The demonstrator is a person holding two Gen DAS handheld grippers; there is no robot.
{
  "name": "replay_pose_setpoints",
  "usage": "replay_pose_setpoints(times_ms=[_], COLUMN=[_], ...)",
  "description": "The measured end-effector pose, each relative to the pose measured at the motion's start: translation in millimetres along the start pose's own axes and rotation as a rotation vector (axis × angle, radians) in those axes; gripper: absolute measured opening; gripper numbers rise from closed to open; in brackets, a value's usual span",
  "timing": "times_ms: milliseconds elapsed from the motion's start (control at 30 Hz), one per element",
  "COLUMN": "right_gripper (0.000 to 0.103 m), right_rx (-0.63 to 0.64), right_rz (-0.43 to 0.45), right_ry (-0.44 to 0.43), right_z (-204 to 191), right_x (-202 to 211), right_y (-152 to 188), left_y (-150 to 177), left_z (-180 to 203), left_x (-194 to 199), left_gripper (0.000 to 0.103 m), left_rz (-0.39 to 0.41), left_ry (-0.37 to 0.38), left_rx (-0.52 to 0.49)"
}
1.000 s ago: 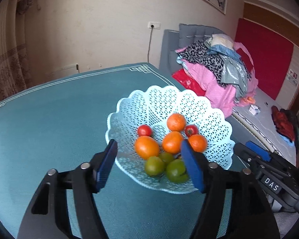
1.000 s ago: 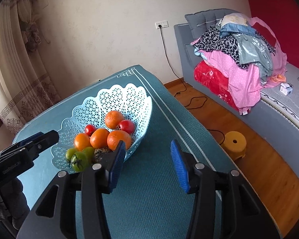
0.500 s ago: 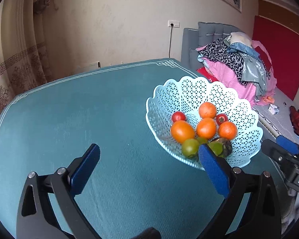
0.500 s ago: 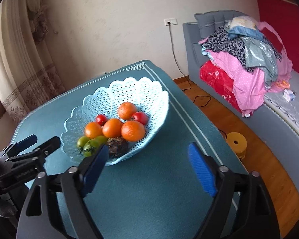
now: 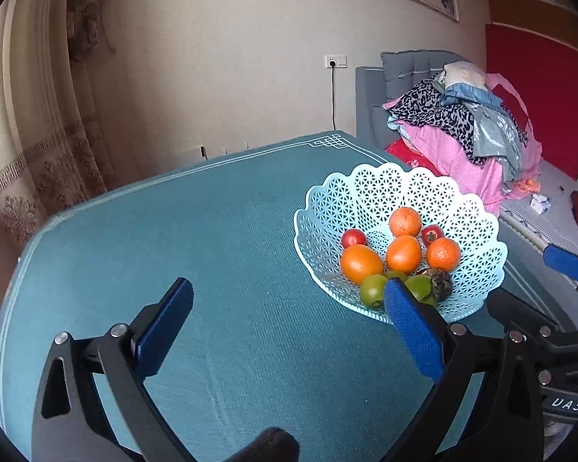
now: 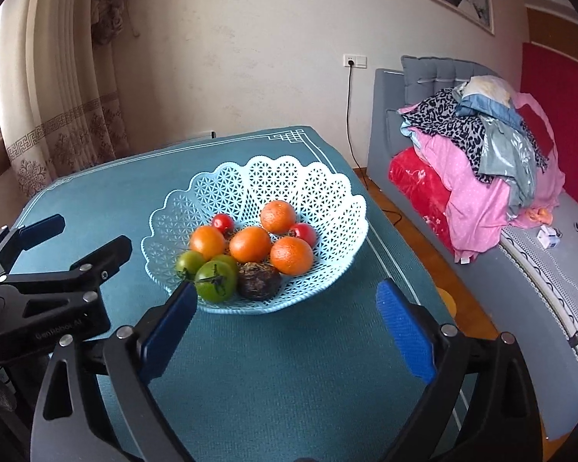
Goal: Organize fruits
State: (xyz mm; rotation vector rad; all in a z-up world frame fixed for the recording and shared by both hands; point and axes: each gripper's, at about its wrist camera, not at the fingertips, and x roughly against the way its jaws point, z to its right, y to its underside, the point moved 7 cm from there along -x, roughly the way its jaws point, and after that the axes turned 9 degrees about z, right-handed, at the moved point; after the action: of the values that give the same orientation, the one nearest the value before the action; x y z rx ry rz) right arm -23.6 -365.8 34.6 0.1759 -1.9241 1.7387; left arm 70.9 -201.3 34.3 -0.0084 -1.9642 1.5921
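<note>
A pale blue lattice basket (image 5: 478, 288) (image 6: 327, 200) stands on the teal tablecloth and holds several oranges (image 6: 291, 255), small red tomatoes (image 6: 303, 232), green fruits (image 6: 215, 281) and a dark brown fruit (image 6: 259, 280). My left gripper (image 5: 289, 304) is open and empty, hovering over the cloth left of the basket; its right fingertip overlaps the basket's near rim in the left wrist view. My right gripper (image 6: 285, 304) is open and empty, just in front of the basket. The left gripper also shows in the right wrist view (image 6: 57, 246).
The teal table (image 5: 173, 231) ends close behind and right of the basket. A grey sofa piled with clothes (image 6: 481, 146) stands to the right. A curtain (image 5: 38, 115) hangs at the left. Wooden floor (image 6: 400, 215) lies between table and sofa.
Both grippers have opened wider and drawn back from the basket. The left view has swung left, so the basket now sits to its right. A dark brown fruit now shows in the basket.
</note>
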Motion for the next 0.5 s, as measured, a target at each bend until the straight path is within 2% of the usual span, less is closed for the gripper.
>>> replay_pose_setpoints(times_ms=[500], right_gripper=[0.093], right_rx=[0.003], right_rz=[0.036], right_ry=[0.048], right_z=[-0.6], right_x=[7.3], right_y=[-9.9], left_y=[-1.2], left_z=[-7.7], left_x=[10.0], left_gripper=[0.101], left_rz=[0.019], left_ry=[-0.020], left_rx=[-0.027])
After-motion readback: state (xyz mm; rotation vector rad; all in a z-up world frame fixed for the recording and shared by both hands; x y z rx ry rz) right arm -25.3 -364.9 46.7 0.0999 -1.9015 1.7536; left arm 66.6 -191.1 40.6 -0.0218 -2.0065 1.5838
